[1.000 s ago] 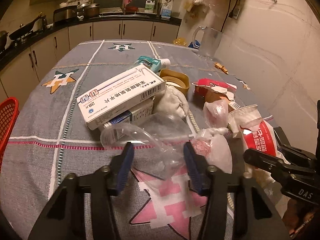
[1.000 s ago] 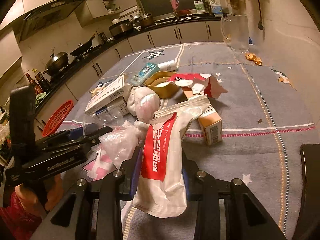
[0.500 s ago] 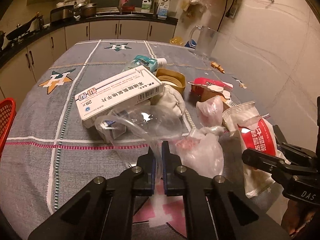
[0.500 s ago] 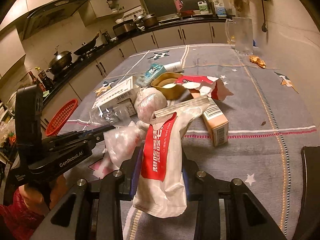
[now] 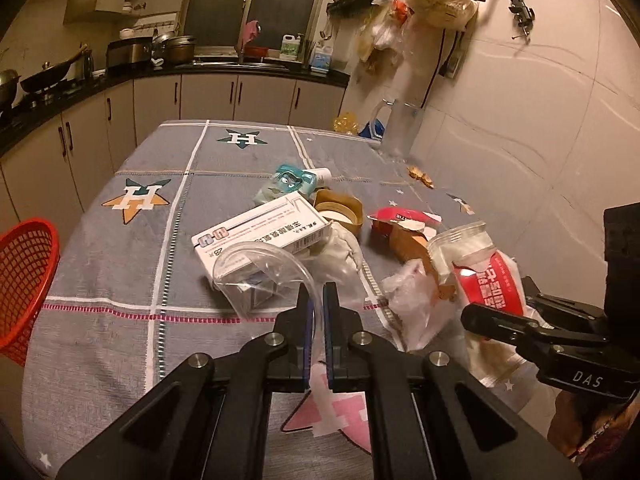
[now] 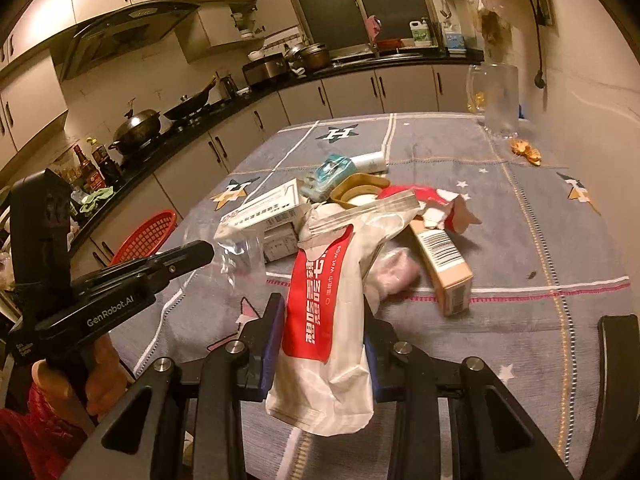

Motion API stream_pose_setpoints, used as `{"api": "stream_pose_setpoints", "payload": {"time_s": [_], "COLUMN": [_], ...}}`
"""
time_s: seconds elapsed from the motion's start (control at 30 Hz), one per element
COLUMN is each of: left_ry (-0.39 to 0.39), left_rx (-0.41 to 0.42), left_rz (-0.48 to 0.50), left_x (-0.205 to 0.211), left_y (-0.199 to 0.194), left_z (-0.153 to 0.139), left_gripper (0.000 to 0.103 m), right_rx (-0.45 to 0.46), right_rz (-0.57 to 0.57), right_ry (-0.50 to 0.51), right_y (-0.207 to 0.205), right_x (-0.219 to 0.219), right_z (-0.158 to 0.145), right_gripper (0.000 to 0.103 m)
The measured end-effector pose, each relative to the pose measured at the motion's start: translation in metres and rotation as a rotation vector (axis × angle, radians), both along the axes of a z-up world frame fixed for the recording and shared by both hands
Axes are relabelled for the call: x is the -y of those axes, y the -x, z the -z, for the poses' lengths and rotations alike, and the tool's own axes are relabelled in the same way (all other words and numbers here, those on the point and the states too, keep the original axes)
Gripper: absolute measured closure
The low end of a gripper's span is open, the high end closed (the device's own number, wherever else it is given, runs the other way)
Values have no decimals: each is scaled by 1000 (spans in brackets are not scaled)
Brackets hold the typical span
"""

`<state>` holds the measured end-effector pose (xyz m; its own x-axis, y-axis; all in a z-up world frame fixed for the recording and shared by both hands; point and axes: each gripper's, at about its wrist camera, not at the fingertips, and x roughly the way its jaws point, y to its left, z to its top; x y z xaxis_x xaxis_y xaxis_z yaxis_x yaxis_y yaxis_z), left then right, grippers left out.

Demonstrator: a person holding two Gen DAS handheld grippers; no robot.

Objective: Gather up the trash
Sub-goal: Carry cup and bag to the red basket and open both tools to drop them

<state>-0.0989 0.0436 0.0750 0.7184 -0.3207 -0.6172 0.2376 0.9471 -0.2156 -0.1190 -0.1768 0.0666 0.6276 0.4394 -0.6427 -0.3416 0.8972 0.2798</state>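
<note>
My left gripper (image 5: pixel 316 300) is shut on a clear plastic wrapper (image 5: pixel 256 268), lifted off the grey tablecloth (image 5: pixel 120 280). The same wrapper (image 6: pixel 240 256) hangs from the left gripper's tip in the right wrist view. My right gripper (image 6: pixel 320 320) is shut on a white and red wet-wipe pouch (image 6: pixel 328 300), held above the table; that pouch (image 5: pixel 488 280) shows at the right of the left wrist view. On the cloth lies a heap of trash: a white medicine box (image 5: pixel 264 236), a crumpled clear bag (image 5: pixel 412 300), a tan carton (image 6: pixel 444 264), a torn red wrapper (image 6: pixel 436 196).
A red mesh basket (image 5: pixel 24 284) stands off the table's left edge. A tape roll (image 5: pixel 338 210), a teal tissue pack (image 5: pixel 286 184) and a glass jug (image 5: pixel 400 128) sit farther back. Kitchen counters run behind; a wall bounds the right side.
The left gripper's jaws went from open around the clear wrapper to shut on it, then rose with it. The right gripper rose slightly with the pouch.
</note>
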Motion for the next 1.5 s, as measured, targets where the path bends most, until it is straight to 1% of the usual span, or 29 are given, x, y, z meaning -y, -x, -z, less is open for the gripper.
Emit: {"api": "stream_pose_setpoints", "payload": {"time_s": [0.13, 0.23, 0.3, 0.37, 0.47, 0.6, 0.73, 0.97, 1.13, 1.27, 1.37, 1.5], "left_ry": [10, 13, 8, -13, -6, -19, -23, -30, -43, -57, -59, -68], "left_rx": [16, 6, -8, 0, 13, 46, 70, 96, 98, 97, 81, 58], "left_rz": [-4, 1, 7, -3, -16, -70, -140, -264, -343, -420, -479, -552], "left_x": [-4, -5, -6, -5, -11, -28, -55, -106, -145, -178, -207, -244], "left_y": [4, 3, 2, 2, 2, 4, 8, 17, 22, 26, 25, 22], "left_z": [-3, -3, 1, 3, 0, -10, -20, -28, -28, -25, -18, -10], "left_gripper": [98, 98, 98, 98, 98, 98, 98, 98, 98, 98, 98, 98], "right_rx": [7, 14, 16, 12, 5, 4, 2, -20, -29, -55, -84, -109], "right_rz": [-22, -28, -27, -27, -32, -58, -111, -232, -327, -400, -458, -506], "right_ry": [-3, -9, -12, -13, -17, -29, -44, -52, -51, -59, -69, -70], "right_y": [-1, -2, -3, -4, -5, -11, -17, -31, -42, -52, -63, -78], "right_x": [-7, -11, -11, -12, -13, -20, -35, -84, -132, -174, -209, -251], "right_z": [-4, -8, -9, -8, -7, -10, -15, -21, -29, -34, -34, -29], "right_gripper": [66, 66, 66, 66, 66, 66, 66, 66, 66, 66, 66, 66]}}
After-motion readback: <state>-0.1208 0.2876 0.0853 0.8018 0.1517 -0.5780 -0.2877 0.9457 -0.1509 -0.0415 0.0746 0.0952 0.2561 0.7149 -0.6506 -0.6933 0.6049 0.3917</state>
